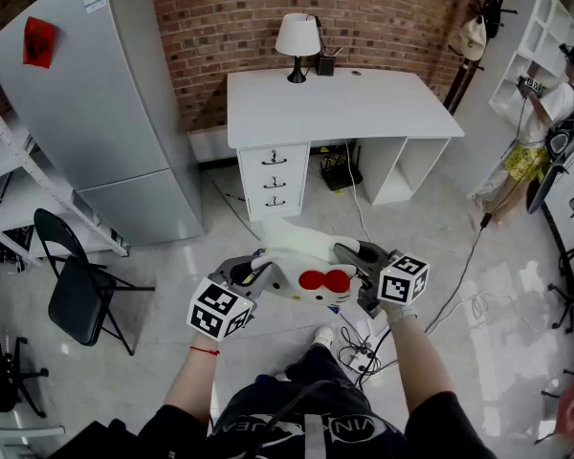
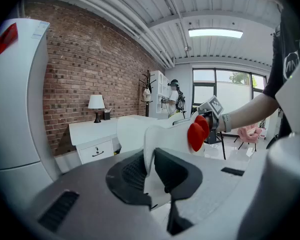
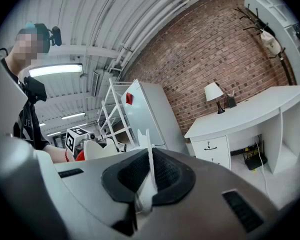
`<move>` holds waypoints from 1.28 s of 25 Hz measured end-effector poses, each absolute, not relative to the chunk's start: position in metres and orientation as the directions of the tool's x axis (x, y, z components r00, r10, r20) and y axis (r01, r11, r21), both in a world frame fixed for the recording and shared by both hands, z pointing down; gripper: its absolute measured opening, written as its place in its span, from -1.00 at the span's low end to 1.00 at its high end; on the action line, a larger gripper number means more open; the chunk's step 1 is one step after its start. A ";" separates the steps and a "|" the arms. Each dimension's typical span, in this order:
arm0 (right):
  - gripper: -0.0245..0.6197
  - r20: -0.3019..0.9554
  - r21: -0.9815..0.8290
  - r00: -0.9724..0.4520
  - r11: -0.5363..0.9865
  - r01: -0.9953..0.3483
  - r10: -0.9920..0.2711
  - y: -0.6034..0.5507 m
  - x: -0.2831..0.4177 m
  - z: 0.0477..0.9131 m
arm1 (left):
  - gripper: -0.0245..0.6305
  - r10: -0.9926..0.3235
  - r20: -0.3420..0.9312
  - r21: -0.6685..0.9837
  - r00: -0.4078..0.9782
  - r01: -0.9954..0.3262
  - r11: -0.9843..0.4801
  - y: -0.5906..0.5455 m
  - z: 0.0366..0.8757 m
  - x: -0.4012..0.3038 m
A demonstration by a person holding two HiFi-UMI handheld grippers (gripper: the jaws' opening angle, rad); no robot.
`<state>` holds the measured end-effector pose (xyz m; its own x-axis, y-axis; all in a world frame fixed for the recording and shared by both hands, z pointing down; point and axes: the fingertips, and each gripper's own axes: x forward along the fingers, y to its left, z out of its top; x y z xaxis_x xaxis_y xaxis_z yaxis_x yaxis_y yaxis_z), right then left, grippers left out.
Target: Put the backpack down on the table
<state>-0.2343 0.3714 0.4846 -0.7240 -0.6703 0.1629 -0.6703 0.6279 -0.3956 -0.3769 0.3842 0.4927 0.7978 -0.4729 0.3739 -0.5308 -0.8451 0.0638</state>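
Note:
A white backpack [image 1: 295,252] with a red bow [image 1: 325,280] hangs between my two grippers, above the floor and in front of the white table [image 1: 344,103]. My left gripper [image 1: 253,273] is shut on the backpack's left edge; in the left gripper view the white fabric [image 2: 162,136] runs straight between the pads of that gripper [image 2: 151,173]. On the backpack's right side my right gripper [image 1: 359,258] is shut on a thin white edge [image 3: 150,156], pinched between the dark pads of that gripper [image 3: 150,178]. The table stands well ahead of the backpack.
A lamp [image 1: 297,41] and a small dark object [image 1: 326,64] stand at the table's back edge. A grey fridge [image 1: 86,94] is at the left, with a black folding chair [image 1: 77,285] nearer. Cables [image 1: 364,352] lie by my feet. Another person [image 1: 545,132] stands at the far right.

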 end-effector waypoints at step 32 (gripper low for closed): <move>-0.89 0.195 -0.360 -0.649 0.562 -0.745 -0.735 0.185 -0.012 0.494 | -0.82 -0.453 0.373 0.115 0.810 -0.525 -0.843 0.192 0.512 -0.154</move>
